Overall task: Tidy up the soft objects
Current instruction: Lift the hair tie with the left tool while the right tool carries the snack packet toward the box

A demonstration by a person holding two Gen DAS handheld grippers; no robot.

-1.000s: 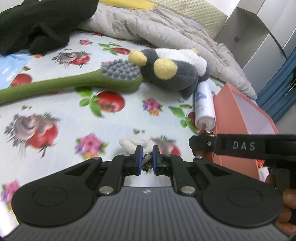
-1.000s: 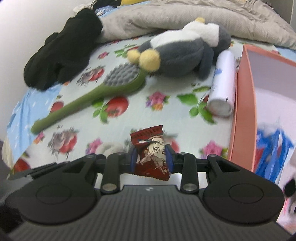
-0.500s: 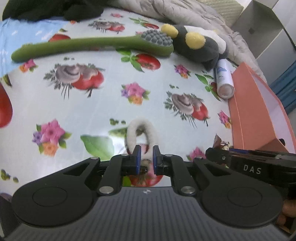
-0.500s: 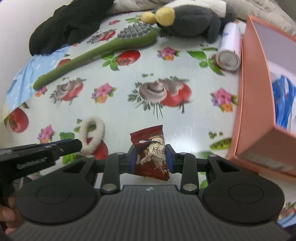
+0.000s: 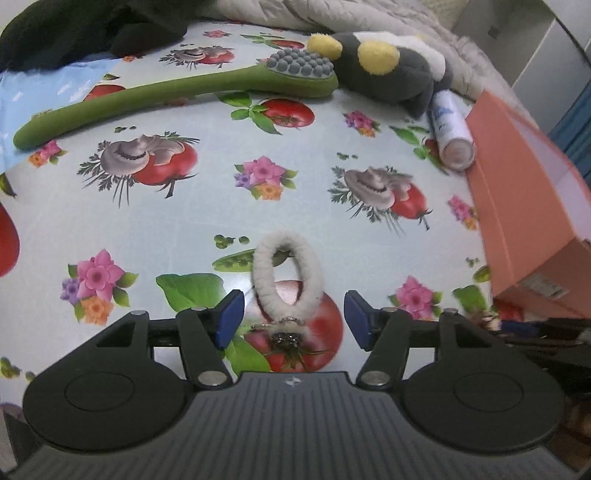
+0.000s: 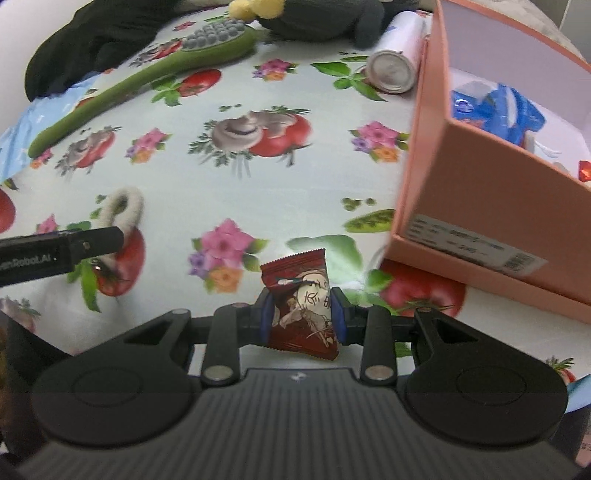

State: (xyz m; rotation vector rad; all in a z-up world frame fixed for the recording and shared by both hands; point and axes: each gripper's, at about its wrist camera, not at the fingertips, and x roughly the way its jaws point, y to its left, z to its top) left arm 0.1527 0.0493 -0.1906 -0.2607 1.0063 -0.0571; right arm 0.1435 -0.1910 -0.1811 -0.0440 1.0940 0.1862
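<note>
Flowered oilcloth [image 5: 207, 206], printed with tomatoes, mushrooms and blossoms, covers the surface under both cameras. On it, at 6 o'clock in the left wrist view, a white fluffy hair tie [image 5: 286, 282] lies flat between the blue pads of the left gripper [image 5: 293, 323]; the jaws are opening and the pads stand clear of the loop on both sides. A small dark charm sits at the loop's near end.

Toward 12 o'clock lie a green long-handled brush [image 5: 177, 94] with a grey nubbed head, a grey and white plush toy [image 5: 388, 70] with yellow patches touching the brush head, and a white cylinder bottle [image 5: 450, 133] lying just beside the pink box [image 5: 517, 192] at 3 o'clock. A black garment [image 5: 81, 29] fills the 11 o'clock corner, with a grey quilt [image 5: 369, 18] behind.

Only the right wrist view looks into the pink box [image 6: 424, 147], where a blue wrapped packet [image 6: 506, 110] lies. That view also shows the right gripper [image 6: 301, 317] clenched on a dark red snack packet [image 6: 301, 306], held upright above the cloth near the box's front corner. The hair tie [image 6: 123, 212] appears there at 9 o'clock, partly behind one finger of the left gripper [image 6: 92, 242].
</note>
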